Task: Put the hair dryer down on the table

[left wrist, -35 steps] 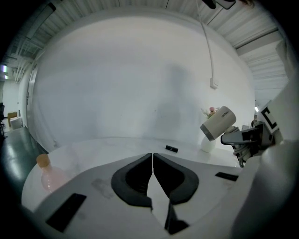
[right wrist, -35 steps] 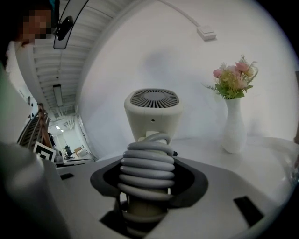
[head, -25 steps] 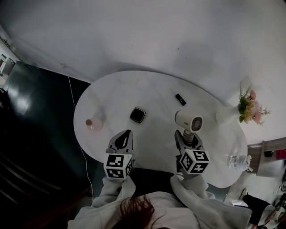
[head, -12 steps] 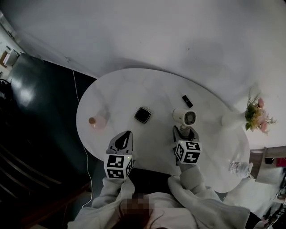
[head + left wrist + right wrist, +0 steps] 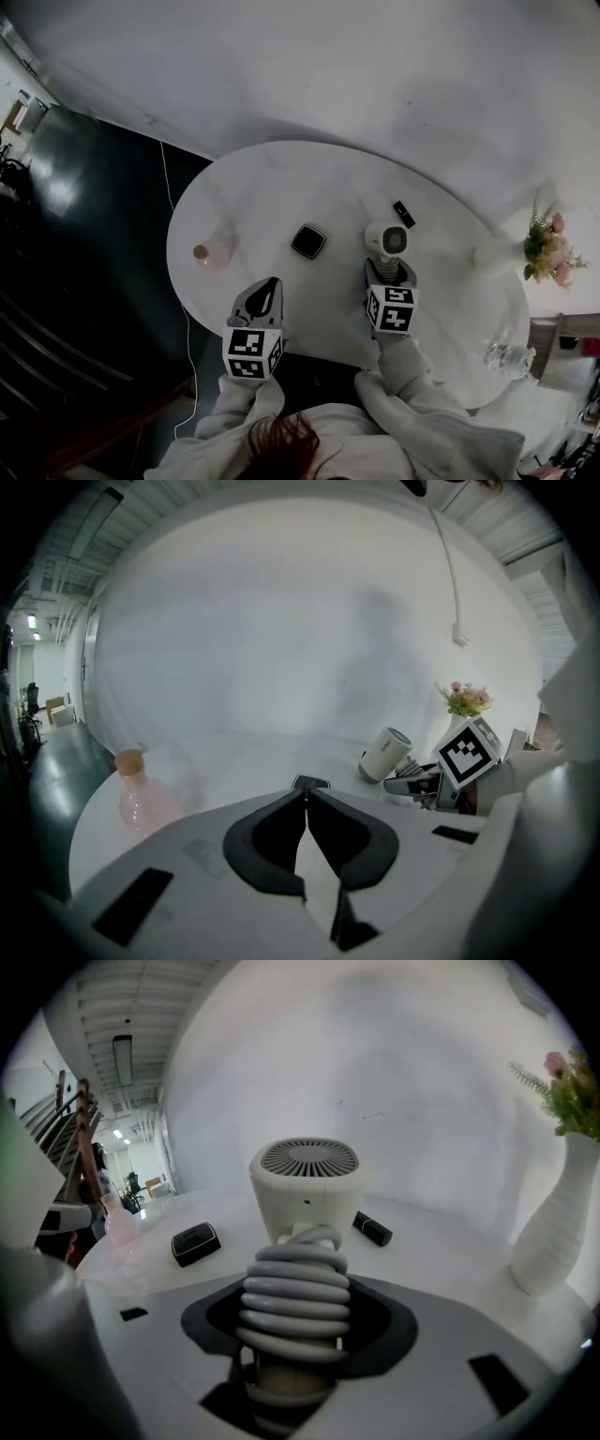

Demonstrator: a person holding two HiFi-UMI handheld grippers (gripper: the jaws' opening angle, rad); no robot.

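A white hair dryer (image 5: 387,239) has its cord coiled round the handle (image 5: 295,1302). My right gripper (image 5: 298,1321) is shut on that handle, right of the white oval table's (image 5: 281,187) centre. The dryer's head (image 5: 307,1190) tilts away from me, low over the tabletop; I cannot tell whether it touches. In the left gripper view the dryer (image 5: 382,753) shows beside the right gripper's marker cube (image 5: 466,750). My left gripper (image 5: 265,292) hovers at the near table edge. It is shut, its tips (image 5: 307,794) meet and nothing is between them.
A pink bottle (image 5: 214,251) stands at the table's left. A black square box (image 5: 308,241) lies mid-table, and a small black stick (image 5: 403,214) lies behind the dryer. A white vase with flowers (image 5: 548,248) is at the right, with a glass object (image 5: 506,356) at the near right edge.
My right gripper has sunk toward the tabletop with the hair dryer and rolled a little. The left gripper has barely shifted. Both grips are unchanged.
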